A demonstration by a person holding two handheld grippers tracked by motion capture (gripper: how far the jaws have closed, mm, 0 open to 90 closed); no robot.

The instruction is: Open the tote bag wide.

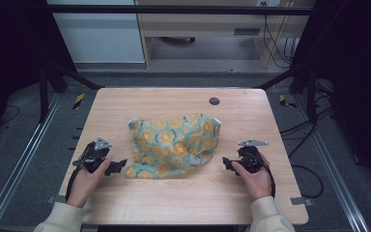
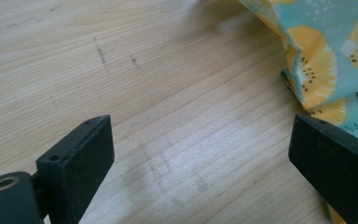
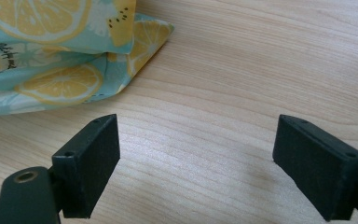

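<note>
While both grippers rest low on the table (image 1: 125, 198) with nothing between their jaws, the likely step is taking the crumpled lemon-print cloth (image 1: 174, 143) by its near edges. The left gripper (image 1: 117, 166) stands wide apart just beside the cloth's left hem; it should slide under one layer only. The right gripper (image 1: 227, 163), equally spread, sits near the cloth's right corner. Folds hide the cloth's true outline and underside.

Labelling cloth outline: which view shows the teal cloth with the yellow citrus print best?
The high view: the teal cloth with yellow citrus print lies crumpled mid-table, its whole outline visible between both grippers. The left gripper view catches one folded edge at upper right; the right gripper view shows layered edges at upper left.
</note>
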